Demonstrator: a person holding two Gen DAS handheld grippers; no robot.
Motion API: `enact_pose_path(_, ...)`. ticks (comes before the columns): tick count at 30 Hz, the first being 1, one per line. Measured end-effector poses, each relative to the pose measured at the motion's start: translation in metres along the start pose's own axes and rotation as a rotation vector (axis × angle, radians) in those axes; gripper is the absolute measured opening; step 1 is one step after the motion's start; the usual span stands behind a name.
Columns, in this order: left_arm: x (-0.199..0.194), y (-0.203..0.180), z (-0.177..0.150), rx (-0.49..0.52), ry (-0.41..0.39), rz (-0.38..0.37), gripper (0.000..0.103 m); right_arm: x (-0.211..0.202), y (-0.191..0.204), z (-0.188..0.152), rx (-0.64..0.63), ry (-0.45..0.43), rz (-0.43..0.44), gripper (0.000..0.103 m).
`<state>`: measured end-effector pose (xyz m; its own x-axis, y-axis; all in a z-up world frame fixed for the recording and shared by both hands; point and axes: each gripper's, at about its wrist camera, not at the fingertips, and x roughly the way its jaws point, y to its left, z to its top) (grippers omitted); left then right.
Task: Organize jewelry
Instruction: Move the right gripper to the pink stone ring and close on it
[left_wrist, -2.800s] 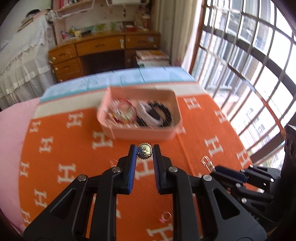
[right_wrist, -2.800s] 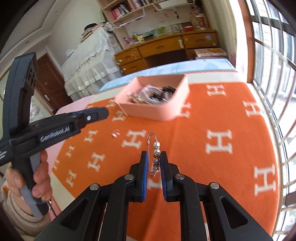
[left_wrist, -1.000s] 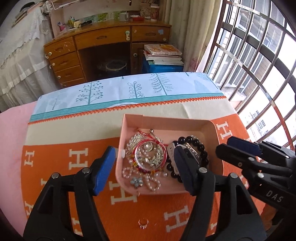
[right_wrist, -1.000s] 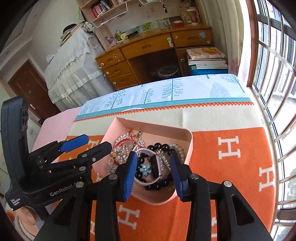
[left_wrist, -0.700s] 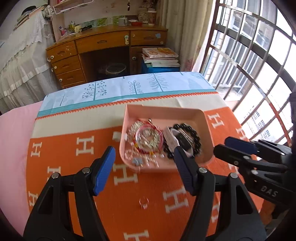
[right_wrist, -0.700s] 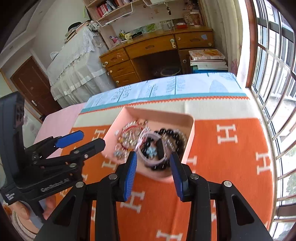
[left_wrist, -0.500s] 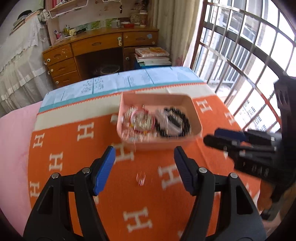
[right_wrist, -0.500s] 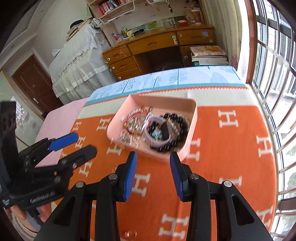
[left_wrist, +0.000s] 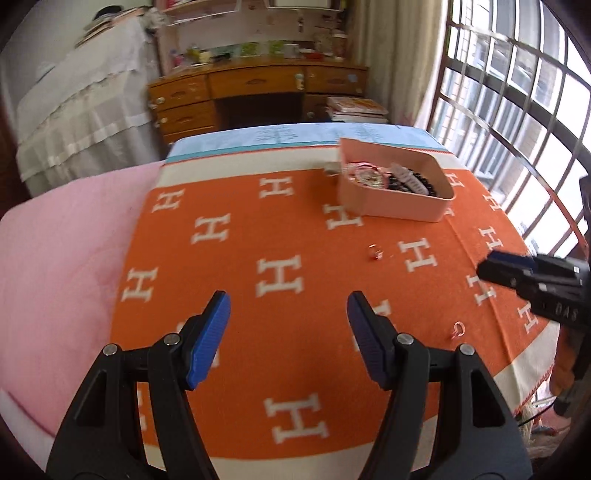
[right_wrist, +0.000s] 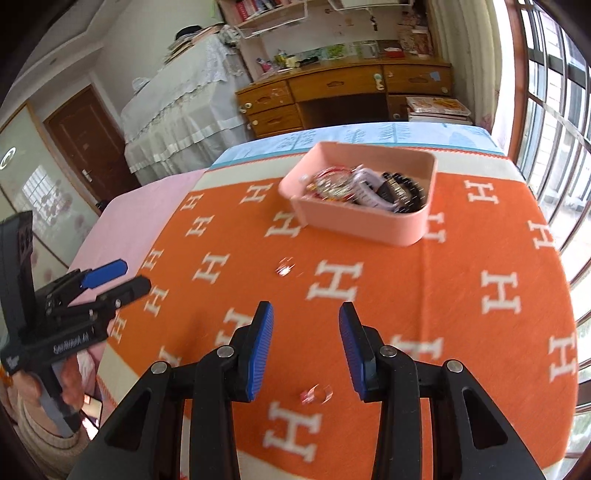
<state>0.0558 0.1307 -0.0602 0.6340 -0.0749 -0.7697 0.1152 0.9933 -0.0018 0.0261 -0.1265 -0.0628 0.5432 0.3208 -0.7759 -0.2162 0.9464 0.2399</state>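
Left gripper (left_wrist: 288, 317) and right gripper (right_wrist: 306, 328) hover level over the orange blanket (left_wrist: 295, 229), jaws wide, empty.

the orange cloth (right_wrist: 424, 295) spread over the table is covered with white capital letters "h" in repeating rows, plain in both wrist views. on the side of the right claw (left_wrist: 532, 280), seen from the left wrist view, small pale letters read "das". on the body of the left claw (right_wrist: 107, 277), seen from the right wrist view, there is a line of pale lettering, too blurred to read. the spines of the books (right_wrist: 258, 7) on the wall shelf are too small to make out.
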Motion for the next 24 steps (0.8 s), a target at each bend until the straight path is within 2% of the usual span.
enact_pose_path(4,-0.007,0.015,-0.022,-0.047,-0.017,0.012,0.063,0.001,0.020,-0.024,-0.040,-0.005,-0.030,0.038)
enact_pose_path(8,-0.003,0.016,-0.041,-0.078,-0.011,-0.023,0.063,0.003,0.026,-0.047,-0.061,0.007,-0.073,0.038)
enact_pose_path(13,0.012,0.001,-0.052,-0.094,0.023,-0.069,0.063,0.004,0.020,-0.077,-0.041,0.055,-0.077,0.038)
enact_pose_path(19,0.020,-0.014,-0.054,-0.085,0.026,-0.106,0.063,0.018,0.008,-0.093,-0.012,0.104,-0.079,0.038)
enact_pose_path(24,0.023,-0.014,-0.055,-0.092,0.032,-0.116,0.063,0.029,0.007,-0.088,-0.012,0.097,-0.086,0.038)
